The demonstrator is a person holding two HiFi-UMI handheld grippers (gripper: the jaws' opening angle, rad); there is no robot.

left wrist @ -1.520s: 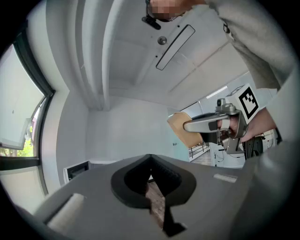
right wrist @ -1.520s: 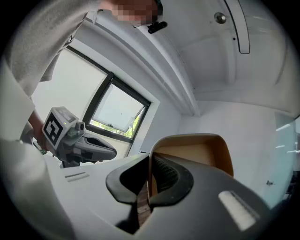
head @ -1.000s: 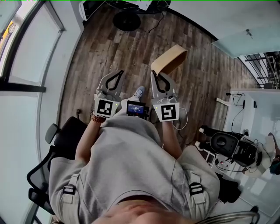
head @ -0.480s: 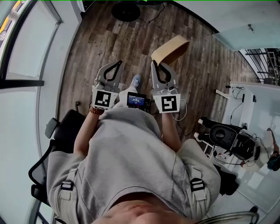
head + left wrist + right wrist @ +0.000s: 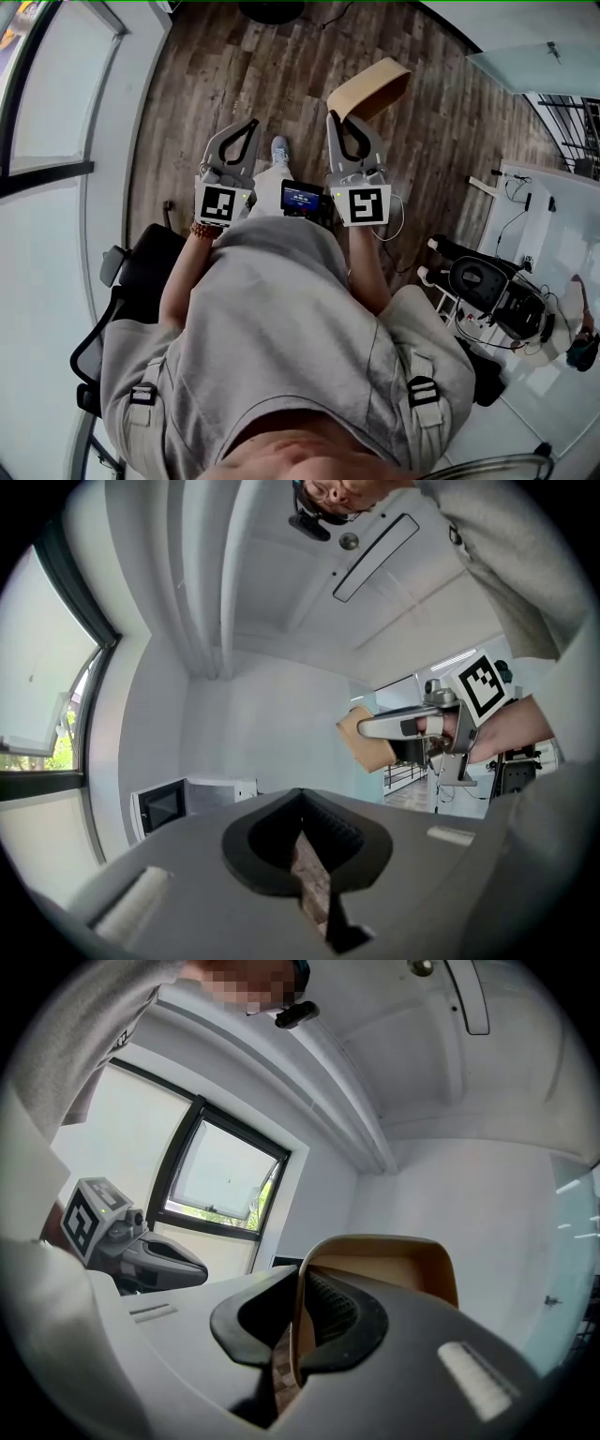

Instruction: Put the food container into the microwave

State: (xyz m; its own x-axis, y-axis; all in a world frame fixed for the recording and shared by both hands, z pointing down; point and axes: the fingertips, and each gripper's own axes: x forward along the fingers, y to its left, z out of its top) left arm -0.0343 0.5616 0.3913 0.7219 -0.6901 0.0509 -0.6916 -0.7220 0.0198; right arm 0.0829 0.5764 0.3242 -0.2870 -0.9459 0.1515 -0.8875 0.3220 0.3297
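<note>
The tan paper food container (image 5: 370,89) hangs tilted above the wooden floor, with my right gripper (image 5: 338,120) shut on its rim. In the right gripper view the container's wall (image 5: 384,1265) is pinched between the jaws of the right gripper (image 5: 298,1283). My left gripper (image 5: 249,125) is level with it on the left, shut and holding nothing. The left gripper view shows the left gripper (image 5: 302,803) with its jaws together. Beyond it a white microwave (image 5: 167,805) with a dark door stands far off at the left. The container (image 5: 367,741) shows at the right.
A black office chair (image 5: 131,281) is behind me at the left. A black device on a stand (image 5: 489,302) and a white desk (image 5: 553,220) are at the right. A window wall (image 5: 56,94) runs along the left. A small screen (image 5: 303,198) hangs at my chest.
The floor has slid down and back in the head view as the person walks forward. Both grippers keep their places in front of the body, and the right one still holds the container.
</note>
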